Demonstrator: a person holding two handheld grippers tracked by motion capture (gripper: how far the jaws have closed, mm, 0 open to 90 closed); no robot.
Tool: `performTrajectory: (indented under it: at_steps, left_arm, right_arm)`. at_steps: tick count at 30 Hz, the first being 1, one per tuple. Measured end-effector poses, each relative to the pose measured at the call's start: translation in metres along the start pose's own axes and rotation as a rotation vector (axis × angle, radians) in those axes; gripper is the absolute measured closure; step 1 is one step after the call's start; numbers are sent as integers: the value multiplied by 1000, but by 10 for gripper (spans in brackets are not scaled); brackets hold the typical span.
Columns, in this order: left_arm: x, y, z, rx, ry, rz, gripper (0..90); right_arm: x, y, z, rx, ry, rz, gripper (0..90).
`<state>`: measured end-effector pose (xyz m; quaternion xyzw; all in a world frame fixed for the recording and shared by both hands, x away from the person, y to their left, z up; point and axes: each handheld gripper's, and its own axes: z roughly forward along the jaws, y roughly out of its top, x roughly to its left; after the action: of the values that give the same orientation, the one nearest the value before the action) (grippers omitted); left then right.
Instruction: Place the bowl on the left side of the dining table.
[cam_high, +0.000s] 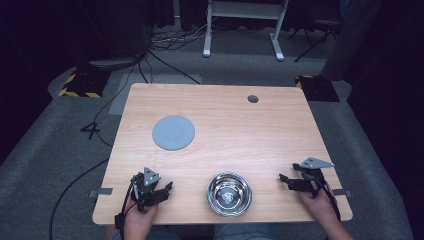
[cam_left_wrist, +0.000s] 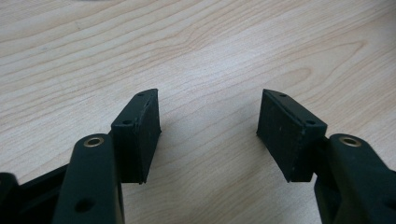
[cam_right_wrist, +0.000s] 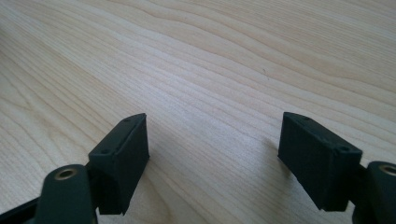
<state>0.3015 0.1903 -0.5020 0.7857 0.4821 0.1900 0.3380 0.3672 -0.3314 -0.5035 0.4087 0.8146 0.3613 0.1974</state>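
Shiny steel bowl (cam_high: 229, 193) between left gripper (cam_high: 161, 189) and right gripper (cam_high: 286, 181), apart from both; jaws spread, nothing held.

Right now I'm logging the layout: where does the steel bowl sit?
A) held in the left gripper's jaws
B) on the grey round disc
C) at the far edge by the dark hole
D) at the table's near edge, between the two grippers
D: the steel bowl stands at the near edge of the table, between the left gripper and the right gripper, apart from both.
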Motion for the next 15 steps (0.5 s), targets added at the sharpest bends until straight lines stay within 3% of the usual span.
performTrajectory:
  at_steps: [15]
  left_arm:
    - [0, 0, 0, 6, 1, -6, 407]
  right_arm:
    - [0, 0, 0, -1, 0, -1, 243]
